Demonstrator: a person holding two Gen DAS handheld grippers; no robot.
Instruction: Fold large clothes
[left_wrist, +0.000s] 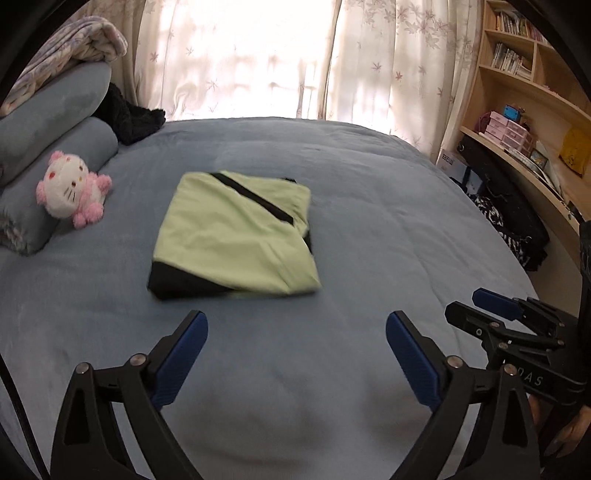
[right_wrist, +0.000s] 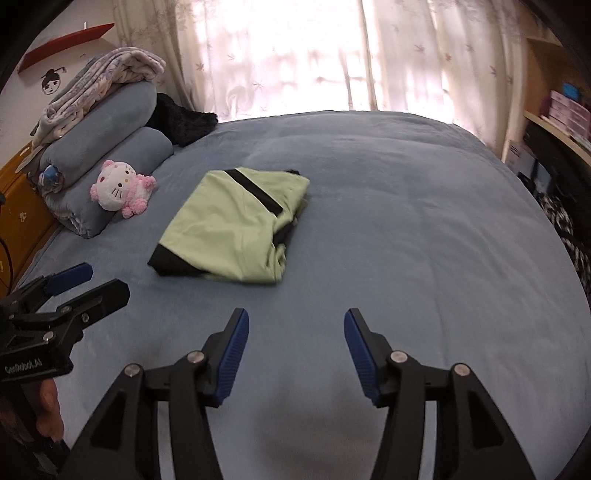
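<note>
A light green garment with black trim (left_wrist: 236, 236) lies folded into a compact rectangle in the middle of the blue bed; it also shows in the right wrist view (right_wrist: 236, 232). My left gripper (left_wrist: 295, 325) is open and empty, held above the bed just in front of the garment's near edge. My right gripper (right_wrist: 295, 323) is open and empty, in front of the garment and to its right. Each gripper shows in the other's view: the right one (left_wrist: 476, 306) at the right edge, the left one (right_wrist: 99, 280) at the left edge.
The blue bed cover (left_wrist: 369, 206) fills both views. A pink and white plush toy (left_wrist: 72, 190) leans on stacked blue pillows (left_wrist: 48, 125) at the left. A dark garment (left_wrist: 133, 118) lies by the curtains. Wooden shelves (left_wrist: 524, 107) and dark bags (left_wrist: 513, 221) stand right.
</note>
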